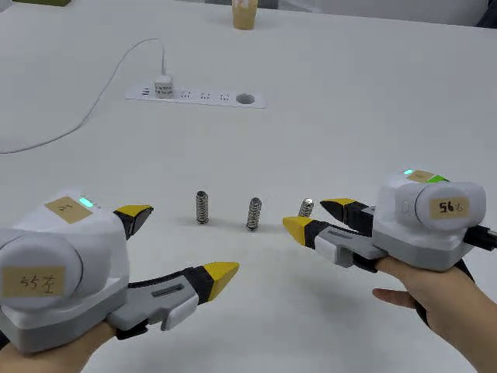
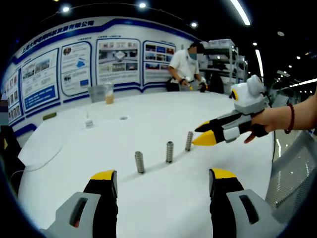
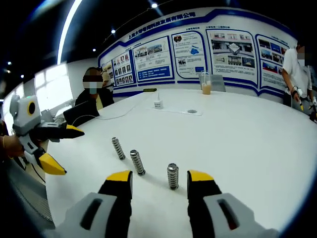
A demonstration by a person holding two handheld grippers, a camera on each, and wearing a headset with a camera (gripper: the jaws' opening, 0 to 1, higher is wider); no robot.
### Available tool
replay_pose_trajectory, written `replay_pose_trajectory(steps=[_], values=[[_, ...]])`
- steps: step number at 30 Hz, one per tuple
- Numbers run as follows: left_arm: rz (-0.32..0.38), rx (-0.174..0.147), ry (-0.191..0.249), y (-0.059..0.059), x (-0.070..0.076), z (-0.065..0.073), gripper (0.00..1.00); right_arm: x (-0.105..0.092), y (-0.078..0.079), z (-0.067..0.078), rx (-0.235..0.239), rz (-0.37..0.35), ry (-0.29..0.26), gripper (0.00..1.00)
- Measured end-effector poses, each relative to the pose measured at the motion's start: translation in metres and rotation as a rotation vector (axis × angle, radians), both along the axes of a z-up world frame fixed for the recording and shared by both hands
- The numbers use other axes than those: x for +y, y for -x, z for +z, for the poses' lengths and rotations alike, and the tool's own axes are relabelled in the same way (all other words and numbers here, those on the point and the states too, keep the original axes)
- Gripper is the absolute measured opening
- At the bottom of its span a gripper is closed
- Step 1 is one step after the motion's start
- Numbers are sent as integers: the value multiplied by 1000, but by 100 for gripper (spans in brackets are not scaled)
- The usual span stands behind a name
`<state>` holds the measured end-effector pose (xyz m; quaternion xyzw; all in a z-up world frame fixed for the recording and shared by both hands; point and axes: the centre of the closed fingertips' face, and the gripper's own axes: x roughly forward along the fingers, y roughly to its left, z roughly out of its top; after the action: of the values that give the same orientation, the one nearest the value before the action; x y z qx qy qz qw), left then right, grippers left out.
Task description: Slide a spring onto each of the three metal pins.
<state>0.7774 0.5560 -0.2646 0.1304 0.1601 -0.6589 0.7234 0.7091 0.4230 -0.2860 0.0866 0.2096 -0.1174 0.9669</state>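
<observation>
Three springs point(image 1: 254, 214) stand in a row on the table point(image 1: 326, 132); pins cannot be made out. Jaws of right gripper point(image 1: 317, 214) spread, rightmost spring at 12 o'clock; left gripper point(image 1: 182, 241) spread, empty. Springs likely light, squashy: pinch mid-coil, gently.

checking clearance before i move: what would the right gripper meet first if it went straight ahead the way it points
Most likely the nearest spring, which stands upright just ahead of the right gripper, in line with the gap between its open jaws. It sits a little off-centre, so a jaw may clip it. Depth is hard to judge.
</observation>
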Motion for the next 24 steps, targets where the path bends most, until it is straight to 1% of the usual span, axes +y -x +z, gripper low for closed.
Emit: replay_pose_trajectory(steps=[2, 4, 8, 10, 13, 17, 19, 22, 24], values=[[1, 2, 0, 0, 1, 2, 77, 3, 2, 4, -5, 4, 0, 48], [1, 4, 12, 0, 2, 6, 78, 6, 5, 7, -5, 10, 2, 49], [-6, -11, -2, 1, 5, 8, 79, 12, 11, 13, -6, 14, -2, 54], [-5, -3, 2, 2, 6, 9, 80, 16, 14, 14, -2, 20, -7, 57], [-3, -1, 2, 2, 7, 10, 80, 20, 18, 16, 7, 25, -7, 60], [3, 9, -9, 2, 11, 9, 81, 25, 23, 19, 2, 20, -27, 63], [2, 7, -11, 2, 13, 9, 81, 27, 25, 19, 5, 22, -28, 65], [3, 16, -15, 3, 16, 10, 83, 30, 29, 19, 13, 24, -26, 67], [0, 22, -24, 3, 18, 9, 83, 32, 32, 18, 10, 25, -37, 69]])
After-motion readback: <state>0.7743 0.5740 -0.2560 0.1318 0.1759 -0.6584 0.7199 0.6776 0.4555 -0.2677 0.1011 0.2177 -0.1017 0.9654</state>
